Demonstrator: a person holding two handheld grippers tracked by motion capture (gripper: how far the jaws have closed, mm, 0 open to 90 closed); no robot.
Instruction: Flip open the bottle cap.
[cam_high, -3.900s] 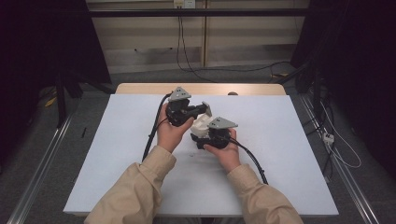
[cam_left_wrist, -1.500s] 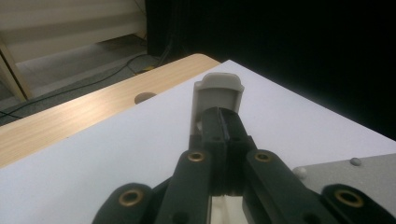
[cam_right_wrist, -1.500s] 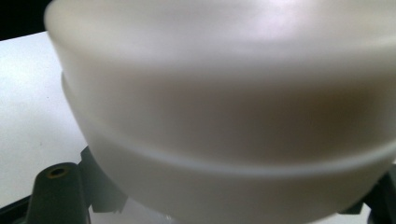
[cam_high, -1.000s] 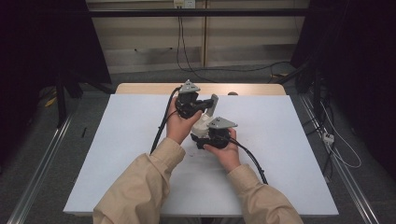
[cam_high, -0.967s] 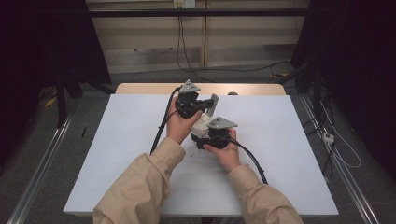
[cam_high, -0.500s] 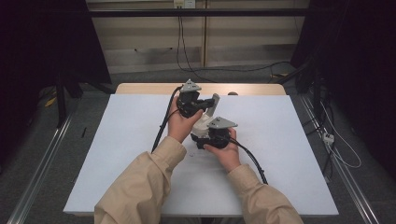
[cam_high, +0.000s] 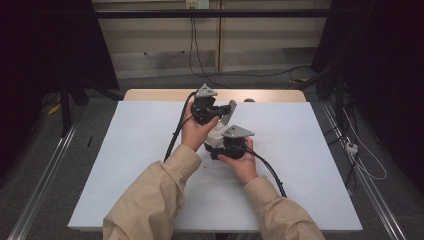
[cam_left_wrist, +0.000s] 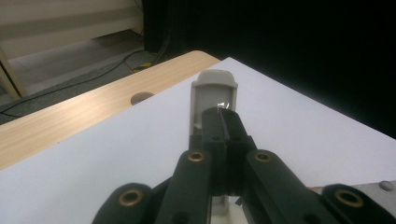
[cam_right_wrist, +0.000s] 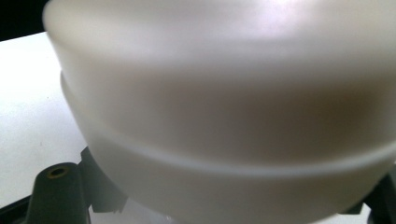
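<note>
A white rounded body (cam_high: 215, 134) rests mid-table, with a grey-white lid (cam_high: 230, 111) standing up from it at a slant. My left gripper (cam_high: 222, 112) is beside the lid's lower part. In the left gripper view this gripper (cam_left_wrist: 223, 122) has its jaws pressed together on the lid (cam_left_wrist: 214, 86), whose rounded end rises past the tips. My right gripper (cam_high: 218, 146) is shut on the white body from the near side. That body (cam_right_wrist: 224, 116) looms close and blurred in the right gripper view, with black jaws at the bottom corners.
A white board (cam_high: 125, 165) covers the table, and a wooden strip (cam_high: 160, 94) with a round hole (cam_left_wrist: 141, 98) runs along the far edge. Black cables (cam_high: 175, 135) trail from both grippers. Dark floor and rails surround the table.
Since the oldest frame my left gripper has moved farther up the table and the lid has swung up with it. Over the last second nothing has moved.
</note>
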